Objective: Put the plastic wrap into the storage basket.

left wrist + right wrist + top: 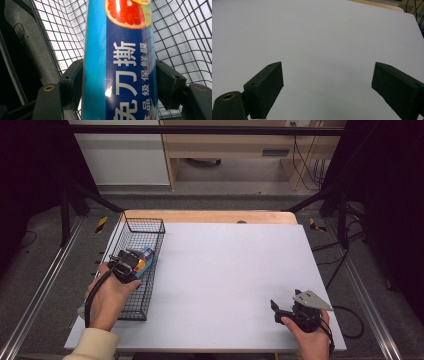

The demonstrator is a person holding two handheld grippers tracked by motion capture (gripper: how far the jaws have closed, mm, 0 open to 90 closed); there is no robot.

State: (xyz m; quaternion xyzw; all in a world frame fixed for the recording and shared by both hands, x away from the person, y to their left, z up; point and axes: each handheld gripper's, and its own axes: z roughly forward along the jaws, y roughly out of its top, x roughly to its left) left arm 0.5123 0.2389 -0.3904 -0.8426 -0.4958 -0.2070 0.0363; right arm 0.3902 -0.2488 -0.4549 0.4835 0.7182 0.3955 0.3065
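Observation:
A long blue box (125, 62) printed with a grapefruit slice and white characters runs up between the jaws of my left gripper (120, 80). Both jaws press against its sides, so the gripper is shut on it. From above, the left gripper (131, 262) holds the box (146, 256) inside a black wire basket (150, 227) at the table's left edge. The basket's mesh (180, 37) surrounds the box. My right gripper (277, 310) hovers open near the front right of the white tabletop (225, 270). Nothing lies between the jaws of the right gripper (327, 82).
The basket stands lengthwise along the left side of the white board, with a wooden strip (210, 216) behind it. Black frame legs (67, 215) and cables (350, 320) flank the table. The white tabletop (317, 37) stretches ahead of the right gripper.

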